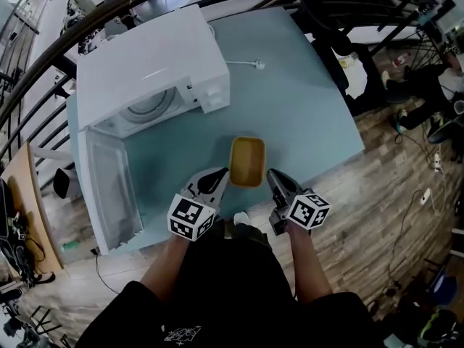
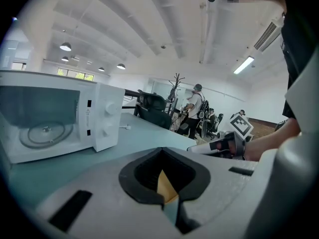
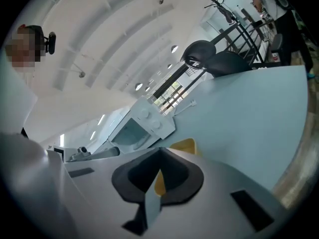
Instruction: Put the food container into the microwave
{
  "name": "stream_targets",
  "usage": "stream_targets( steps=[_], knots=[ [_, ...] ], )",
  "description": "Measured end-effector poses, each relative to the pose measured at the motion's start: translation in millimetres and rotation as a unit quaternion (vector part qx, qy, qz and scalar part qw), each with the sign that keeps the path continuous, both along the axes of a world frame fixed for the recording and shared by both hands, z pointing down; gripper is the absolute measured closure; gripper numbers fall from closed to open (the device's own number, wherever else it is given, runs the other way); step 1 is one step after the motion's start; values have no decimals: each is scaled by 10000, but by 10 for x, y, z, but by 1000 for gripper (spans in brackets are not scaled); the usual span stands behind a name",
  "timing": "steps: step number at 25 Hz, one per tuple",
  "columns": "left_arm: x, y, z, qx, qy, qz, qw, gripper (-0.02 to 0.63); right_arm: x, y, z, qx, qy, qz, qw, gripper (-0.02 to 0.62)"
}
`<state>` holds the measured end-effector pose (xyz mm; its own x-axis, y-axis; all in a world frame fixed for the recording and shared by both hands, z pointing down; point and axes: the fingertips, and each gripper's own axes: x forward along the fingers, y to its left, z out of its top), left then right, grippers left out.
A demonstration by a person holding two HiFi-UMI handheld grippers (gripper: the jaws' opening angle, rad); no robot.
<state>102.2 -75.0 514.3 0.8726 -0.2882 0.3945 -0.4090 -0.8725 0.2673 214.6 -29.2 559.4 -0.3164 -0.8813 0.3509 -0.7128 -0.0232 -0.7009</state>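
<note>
A yellow food container (image 1: 247, 161) lies empty on the blue-grey table (image 1: 304, 114), near the front edge. The white microwave (image 1: 152, 64) stands at the back left, its door (image 1: 109, 187) swung wide and the glass turntable (image 2: 45, 132) showing inside. My left gripper (image 1: 220, 175) is shut, its tip at the container's near left corner. My right gripper (image 1: 273, 176) is shut, its tip at the near right corner. Neither holds anything. Only a sliver of the container (image 2: 168, 187) shows through the left gripper's jaws, and its far end (image 3: 183, 145) peeks above the right gripper's jaws.
A white cable with a plug (image 1: 254, 64) lies on the table behind the microwave. Black office chairs (image 1: 326, 20) stand at the far edge. The open door juts toward the table's front left. People (image 2: 194, 108) stand far off in the room.
</note>
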Motion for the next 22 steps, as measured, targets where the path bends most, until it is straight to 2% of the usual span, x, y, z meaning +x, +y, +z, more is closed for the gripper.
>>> stream_targets(
  steps=[14,22],
  knots=[
    [224,81,336,-184,-201,423,9987,598,218,225,450,-351,-814,399,9953,589],
    [339,130,520,-325,-253,570,9975,598,244,260,687,-449,-1348,387,9891,588]
  ],
)
